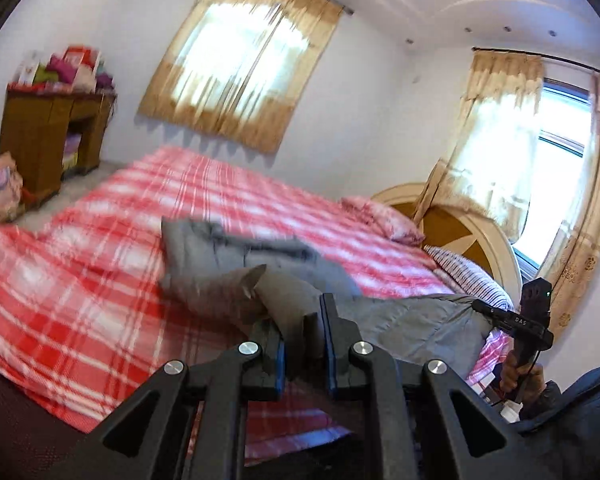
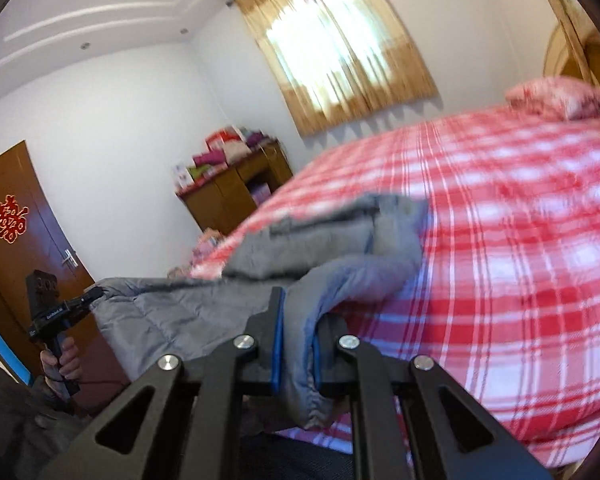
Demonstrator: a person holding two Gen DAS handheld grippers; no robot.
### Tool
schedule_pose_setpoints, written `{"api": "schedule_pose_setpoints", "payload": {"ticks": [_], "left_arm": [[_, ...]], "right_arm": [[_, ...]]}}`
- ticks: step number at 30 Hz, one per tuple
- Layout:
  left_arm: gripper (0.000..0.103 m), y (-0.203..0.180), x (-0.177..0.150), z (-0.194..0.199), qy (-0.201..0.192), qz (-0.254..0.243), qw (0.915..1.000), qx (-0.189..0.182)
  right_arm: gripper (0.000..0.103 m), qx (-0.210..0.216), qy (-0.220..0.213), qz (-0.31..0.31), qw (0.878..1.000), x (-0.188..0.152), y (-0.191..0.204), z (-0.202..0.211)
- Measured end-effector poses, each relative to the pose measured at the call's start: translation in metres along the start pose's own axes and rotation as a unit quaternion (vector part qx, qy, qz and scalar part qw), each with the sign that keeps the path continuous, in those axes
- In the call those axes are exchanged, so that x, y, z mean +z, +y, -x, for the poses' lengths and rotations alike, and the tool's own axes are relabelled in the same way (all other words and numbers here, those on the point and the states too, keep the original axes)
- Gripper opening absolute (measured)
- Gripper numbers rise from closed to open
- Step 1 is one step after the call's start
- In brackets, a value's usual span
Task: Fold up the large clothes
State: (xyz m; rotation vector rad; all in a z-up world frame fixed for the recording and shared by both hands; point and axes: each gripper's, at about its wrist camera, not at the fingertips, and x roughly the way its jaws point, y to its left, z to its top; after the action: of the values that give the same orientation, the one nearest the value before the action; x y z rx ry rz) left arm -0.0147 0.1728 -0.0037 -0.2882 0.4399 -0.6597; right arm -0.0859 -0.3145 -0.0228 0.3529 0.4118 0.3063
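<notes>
A grey quilted jacket point(image 1: 236, 260) lies crumpled on the red-and-white plaid bed point(image 1: 100, 280). My left gripper point(image 1: 303, 320) is shut on a fold of the jacket near the bed's front edge. My right gripper point(image 2: 298, 332) is shut on another edge of the jacket point(image 2: 332, 240), and the cloth hangs down between its blue pads point(image 2: 277, 344). The jacket stretches between the two grippers. The right gripper also shows at the far right of the left wrist view point(image 1: 534, 316); the left gripper shows at the far left of the right wrist view point(image 2: 50, 308).
Pink and striped pillows point(image 1: 384, 216) lie at the bed's head by a round headboard point(image 1: 472, 232). A wooden cabinet point(image 1: 48, 140) with stacked cloth stands by the far wall. Curtained windows point(image 1: 244, 56) are behind the bed. A brown door point(image 2: 16, 232) is at left.
</notes>
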Motion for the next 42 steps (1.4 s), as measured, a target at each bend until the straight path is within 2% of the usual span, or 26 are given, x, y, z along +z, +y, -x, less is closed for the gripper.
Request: {"api": "schedule_pose_setpoints", "payload": {"ticks": [3,5,8,12,14,18,19,23,26,29,30,32,33,34,37,38,39,41,42], "left_arm": [[0.014,-0.006,0.024,0.004,-0.019,-0.007,0.9997,0.012],[0.014,0.0,0.039,-0.003,-0.022,0.005,0.9994,0.028],[0.014,0.024,0.064,-0.037,-0.007,0.045,0.9978,0.047],[0.014,0.063,0.095,-0.111,0.014,0.068,0.9922,0.103],[0.014,0.087,0.105,-0.151,0.03,0.084,0.9874,0.131],[0.014,0.144,0.108,-0.239,0.074,0.133,0.9699,0.191],[0.014,0.158,0.104,-0.265,0.087,0.137,0.964,0.211],[0.015,0.188,0.085,-0.328,0.124,0.128,0.9483,0.263],[0.015,0.206,0.069,-0.354,0.143,0.137,0.9396,0.279],[0.017,0.223,0.059,-0.365,0.153,0.161,0.9408,0.256],[0.018,0.231,0.057,-0.363,0.154,0.177,0.9428,0.237],[0.019,0.242,0.058,-0.355,0.149,0.213,0.9443,0.202],[0.019,0.248,0.059,-0.351,0.146,0.232,0.9444,0.182],[0.021,0.258,0.061,-0.342,0.142,0.261,0.9425,0.154],[0.025,0.269,0.071,-0.321,0.131,0.313,0.9336,0.116],[0.029,0.268,0.077,-0.313,0.124,0.312,0.9338,0.125],[0.032,0.264,0.086,-0.303,0.118,0.294,0.9366,0.149],[0.044,0.252,0.101,-0.285,0.106,0.252,0.9445,0.181],[0.046,0.244,0.11,-0.274,0.096,0.232,0.9485,0.193]], "right_arm": [[0.014,0.011,-0.035,0.006,0.999,0.023,0.004,0.011],[0.014,0.01,-0.045,-0.003,0.999,0.041,-0.003,0.002],[0.014,0.001,-0.043,-0.027,0.999,0.069,-0.022,-0.032],[0.014,-0.021,-0.03,-0.054,0.998,0.108,-0.054,-0.112],[0.014,-0.036,-0.021,-0.067,0.997,0.121,-0.072,-0.151],[0.014,-0.075,0.009,-0.099,0.992,0.13,-0.115,-0.238],[0.014,-0.083,0.015,-0.102,0.991,0.128,-0.121,-0.251],[0.014,-0.138,0.039,-0.097,0.985,0.109,-0.146,-0.315],[0.017,-0.184,0.048,-0.095,0.977,0.088,-0.161,-0.343],[0.03,-0.216,0.064,-0.111,0.968,0.074,-0.176,-0.358],[0.042,-0.223,0.066,-0.118,0.965,0.068,-0.181,-0.359],[0.08,-0.258,0.06,-0.129,0.956,0.063,-0.189,-0.356],[0.103,-0.27,0.052,-0.141,0.951,0.061,-0.193,-0.354],[0.103,-0.265,0.039,-0.165,0.949,0.058,-0.201,-0.346],[0.103,-0.251,0.047,-0.199,0.946,0.056,-0.213,-0.337],[0.103,-0.253,0.048,-0.192,0.947,0.058,-0.21,-0.334],[0.103,-0.259,0.043,-0.175,0.949,0.061,-0.204,-0.327],[0.101,-0.273,0.024,-0.136,0.952,0.072,-0.185,-0.31],[0.1,-0.28,0.005,-0.113,0.953,0.079,-0.172,-0.296]]}}
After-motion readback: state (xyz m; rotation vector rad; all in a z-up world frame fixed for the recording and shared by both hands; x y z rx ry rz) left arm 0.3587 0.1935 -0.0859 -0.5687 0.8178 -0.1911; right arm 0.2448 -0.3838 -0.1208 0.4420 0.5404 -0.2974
